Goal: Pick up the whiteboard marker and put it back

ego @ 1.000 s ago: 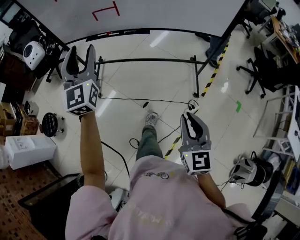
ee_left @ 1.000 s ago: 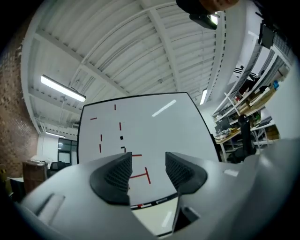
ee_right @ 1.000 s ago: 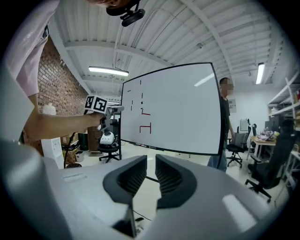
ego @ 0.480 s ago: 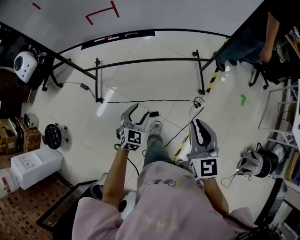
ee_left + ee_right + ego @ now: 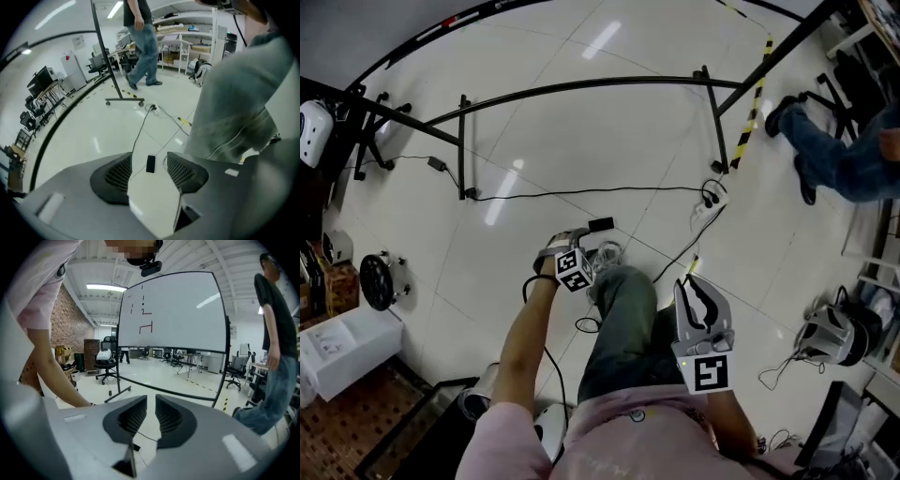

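Noted left arm stretched down beside own trouser leg (image 5: 628,319), left gripper (image 5: 570,240) low over floor, tipped steeply down, nose toward 1 o'clock; saw jaws partway apart, just opened wider, clamped on nothing; found whiteboard marker (image 5: 601,224) lying on floor tiles just beyond fingertips at 1 o'clock, framed in jaw gap in left gripper view, untouched. Logged right gripper (image 5: 692,286) held near torso at 5 o'clock of head view, aimed toward 12, jaws closed together, empty. Marked shoe (image 5: 606,253) near marker at its 6 o'clock; black cable (image 5: 581,193) across floor at 12, running to power strip (image 5: 711,195); whiteboard stand base (image 5: 581,89) beyond; bystander's legs (image 5: 830,155) at 2 o'clock, well apart; only bare tile between fingertips and marker.
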A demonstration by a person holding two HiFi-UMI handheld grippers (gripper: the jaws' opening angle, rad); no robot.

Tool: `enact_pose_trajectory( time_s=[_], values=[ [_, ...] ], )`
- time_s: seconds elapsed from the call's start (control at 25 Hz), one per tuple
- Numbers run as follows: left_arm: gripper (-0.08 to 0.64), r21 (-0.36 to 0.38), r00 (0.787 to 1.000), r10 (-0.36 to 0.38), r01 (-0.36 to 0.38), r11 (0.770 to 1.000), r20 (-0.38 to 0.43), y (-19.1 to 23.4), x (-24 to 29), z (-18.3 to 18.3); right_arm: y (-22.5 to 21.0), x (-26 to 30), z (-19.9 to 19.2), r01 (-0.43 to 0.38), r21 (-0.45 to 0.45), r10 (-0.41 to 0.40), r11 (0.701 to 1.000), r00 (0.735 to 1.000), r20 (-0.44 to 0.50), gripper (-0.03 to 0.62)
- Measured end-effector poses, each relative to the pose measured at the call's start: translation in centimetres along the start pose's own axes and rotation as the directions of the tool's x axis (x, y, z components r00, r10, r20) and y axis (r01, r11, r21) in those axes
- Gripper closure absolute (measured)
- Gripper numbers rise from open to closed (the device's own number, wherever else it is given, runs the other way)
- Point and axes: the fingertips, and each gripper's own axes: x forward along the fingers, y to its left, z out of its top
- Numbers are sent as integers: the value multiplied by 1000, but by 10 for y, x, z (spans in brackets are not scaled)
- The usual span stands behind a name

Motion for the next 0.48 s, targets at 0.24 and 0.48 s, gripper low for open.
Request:
enact_pose_trajectory(
  time_s=[0.24,0.48],
  values=[
    [298,113,992,-37,50,992,-117,-4,202,-90,-38,52,-164,114,26,-114,993,993,-11,541],
    [249,130,981,-107,129,983,-164,-14,347,-142,-62,94,-269,197,-17,-197,980,980,17,543]
  ],
)
